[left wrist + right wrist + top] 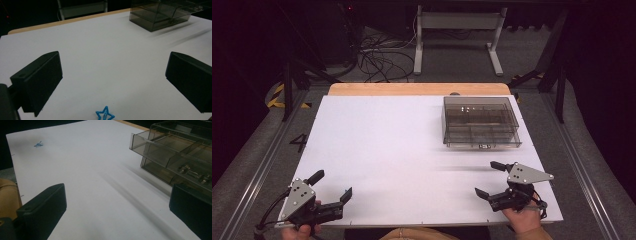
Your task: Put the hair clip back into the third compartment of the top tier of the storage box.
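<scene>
Both tongs, left [332, 186] and right [490, 178], are apart and empty; blue star [105, 114] lies just before left, box [480, 121] nearer right.

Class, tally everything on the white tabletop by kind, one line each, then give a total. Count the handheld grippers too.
Handheld grippers: 2 (left gripper, right gripper)
Smoky clear compartment box: 1
Small blue star: 1
Total: 4
</scene>
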The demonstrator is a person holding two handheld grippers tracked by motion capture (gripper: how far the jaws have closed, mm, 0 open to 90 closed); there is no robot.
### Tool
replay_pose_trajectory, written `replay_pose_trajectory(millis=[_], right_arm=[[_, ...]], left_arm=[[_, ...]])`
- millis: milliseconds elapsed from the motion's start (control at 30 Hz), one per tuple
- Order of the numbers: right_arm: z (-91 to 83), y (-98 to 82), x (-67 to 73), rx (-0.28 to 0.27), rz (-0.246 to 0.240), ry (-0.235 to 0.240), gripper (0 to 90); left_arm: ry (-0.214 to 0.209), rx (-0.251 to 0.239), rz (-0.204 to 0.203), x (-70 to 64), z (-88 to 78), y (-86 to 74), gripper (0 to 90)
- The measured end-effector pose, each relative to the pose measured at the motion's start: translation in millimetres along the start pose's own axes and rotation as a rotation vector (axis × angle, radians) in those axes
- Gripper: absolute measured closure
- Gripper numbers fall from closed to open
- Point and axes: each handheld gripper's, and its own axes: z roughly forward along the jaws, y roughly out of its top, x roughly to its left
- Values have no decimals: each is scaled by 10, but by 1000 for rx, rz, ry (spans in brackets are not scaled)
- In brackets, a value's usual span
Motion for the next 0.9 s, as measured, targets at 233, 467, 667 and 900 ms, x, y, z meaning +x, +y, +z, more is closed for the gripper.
replay_pose_trajectory(millis=[233, 467, 667, 900], right_arm=[[65, 95, 50, 5, -16, 28, 15], [209, 208, 107, 23, -13, 66, 17], [344, 304, 172, 31, -27, 104, 19], [445, 377, 225, 38, -39, 132, 20]], left_arm=[[3, -3, -3, 5, -3, 0, 17], [2, -1, -4, 13, -5, -1, 18], [1, -2, -4, 14, -6, 0, 18], [2, -2, -3, 13, -3, -1, 18]])
